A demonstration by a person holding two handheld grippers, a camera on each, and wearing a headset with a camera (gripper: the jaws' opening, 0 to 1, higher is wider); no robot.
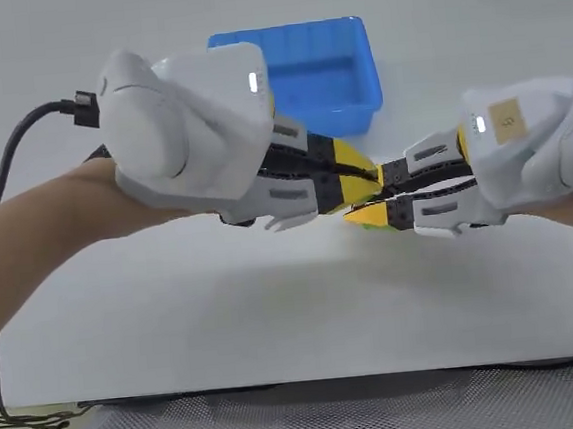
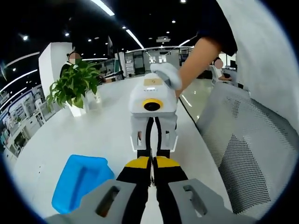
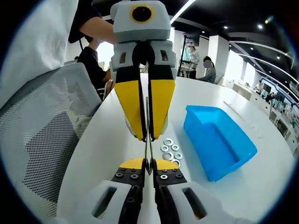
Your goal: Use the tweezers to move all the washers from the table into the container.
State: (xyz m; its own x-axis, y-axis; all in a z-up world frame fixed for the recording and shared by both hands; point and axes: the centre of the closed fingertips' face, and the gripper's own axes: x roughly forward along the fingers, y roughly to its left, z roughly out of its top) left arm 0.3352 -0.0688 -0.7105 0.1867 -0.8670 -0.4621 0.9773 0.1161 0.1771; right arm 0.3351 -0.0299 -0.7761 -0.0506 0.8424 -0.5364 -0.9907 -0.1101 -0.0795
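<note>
Head view: both grippers meet tip to tip above the desk

The left gripper (image 1: 363, 173) comes from the left side and the right gripper (image 1: 371, 199) from the right. They meet over the middle of the white desk (image 1: 274, 306). The blue container (image 1: 358, 118) stands behind them, toward the far edge.

In the right gripper view, the thin metal tweezers (image 3: 148, 149) run straight from one gripper to the other. Each gripper has its jaws pressed almost together on the tweezers, so both have hold of them.

The washers (image 3: 169, 149) lie in a small group on the desk, just beside the long wall of the container, none inside it.
</note>
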